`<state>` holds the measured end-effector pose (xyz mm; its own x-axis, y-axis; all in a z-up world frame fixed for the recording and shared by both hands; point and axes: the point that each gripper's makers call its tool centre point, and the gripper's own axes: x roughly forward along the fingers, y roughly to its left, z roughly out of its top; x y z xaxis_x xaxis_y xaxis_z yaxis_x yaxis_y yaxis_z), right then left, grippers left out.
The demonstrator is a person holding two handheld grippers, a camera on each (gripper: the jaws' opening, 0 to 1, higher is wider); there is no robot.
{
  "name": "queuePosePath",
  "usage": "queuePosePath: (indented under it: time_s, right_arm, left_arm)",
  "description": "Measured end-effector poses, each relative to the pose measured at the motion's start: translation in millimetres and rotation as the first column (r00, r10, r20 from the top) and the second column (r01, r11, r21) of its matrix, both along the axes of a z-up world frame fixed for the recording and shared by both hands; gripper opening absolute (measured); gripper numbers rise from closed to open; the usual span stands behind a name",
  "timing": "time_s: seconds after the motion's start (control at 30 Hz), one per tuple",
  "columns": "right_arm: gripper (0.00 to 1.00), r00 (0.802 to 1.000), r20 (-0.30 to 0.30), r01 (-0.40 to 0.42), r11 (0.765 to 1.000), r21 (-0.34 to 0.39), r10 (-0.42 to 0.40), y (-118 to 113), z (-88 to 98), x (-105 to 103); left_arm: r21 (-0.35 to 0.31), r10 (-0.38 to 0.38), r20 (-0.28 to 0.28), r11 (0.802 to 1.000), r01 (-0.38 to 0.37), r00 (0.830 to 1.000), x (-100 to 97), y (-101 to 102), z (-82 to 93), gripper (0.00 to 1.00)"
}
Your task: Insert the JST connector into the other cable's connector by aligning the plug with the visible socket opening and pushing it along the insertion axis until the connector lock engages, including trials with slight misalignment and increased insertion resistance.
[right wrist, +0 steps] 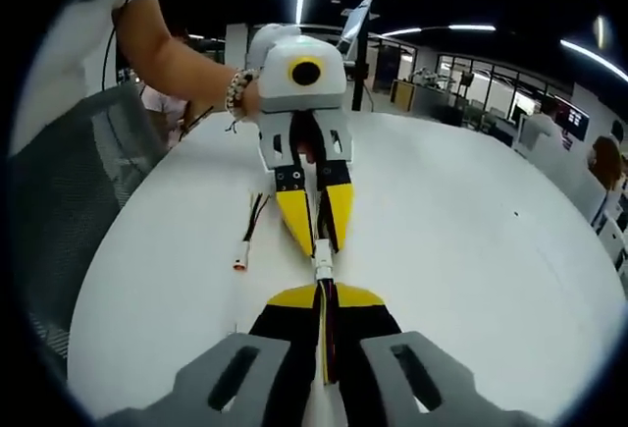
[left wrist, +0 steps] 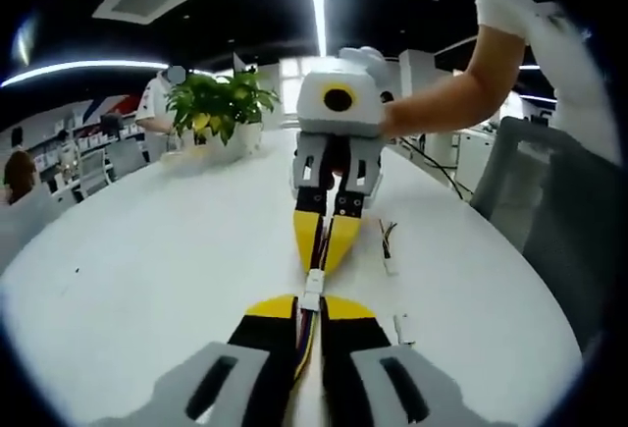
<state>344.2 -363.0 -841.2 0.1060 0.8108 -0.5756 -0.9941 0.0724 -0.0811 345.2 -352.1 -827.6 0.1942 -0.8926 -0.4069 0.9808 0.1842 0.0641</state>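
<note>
My left gripper and right gripper face each other tip to tip just above the white table. Each is shut on a thin cable of coloured wires that runs back between its yellow-tipped jaws. The white JST connectors sit in the small gap between the two sets of tips, touching in line. In the right gripper view, the connectors lie between my right gripper and the left gripper. I cannot tell whether the lock is engaged.
A spare cable with a white plug lies on the table beside the grippers, seen again as the spare cable. Another small white piece lies nearer. A potted plant stands far back. A grey chair stands at the table's edge.
</note>
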Motion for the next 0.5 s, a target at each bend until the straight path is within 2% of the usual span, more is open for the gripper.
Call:
queuePosePath:
  time_s: [0.13, 0.2, 0.43, 0.5]
  right_arm:
    - [0.01, 1.000, -0.008, -0.009, 1.000, -0.016, 0.009, 0.5, -8.5, 1.3]
    - [0.02, 0.999, -0.046, 0.004, 1.000, -0.016, -0.005, 0.2, -12.0, -0.3]
    - [0.02, 0.998, -0.063, 0.015, 1.000, -0.009, -0.016, 0.0, -10.1, -3.0]
    - [0.03, 0.997, -0.072, 0.023, 1.000, -0.007, -0.023, -0.2, -10.1, -2.8]
  left_arm:
    - [0.017, 0.002, -0.022, 1.000, -0.001, 1.000, 0.7, 1.0, -7.4, 0.01]
    - [0.021, 0.006, -0.030, 1.000, -0.005, 1.000, 0.9, 1.7, -9.2, 0.01]
    - [0.021, 0.011, -0.050, 1.000, -0.010, 0.999, -0.9, 1.0, -10.7, 0.02]
    - [0.025, 0.015, -0.061, 1.000, -0.014, 0.998, -1.5, 0.7, -12.7, 0.05]
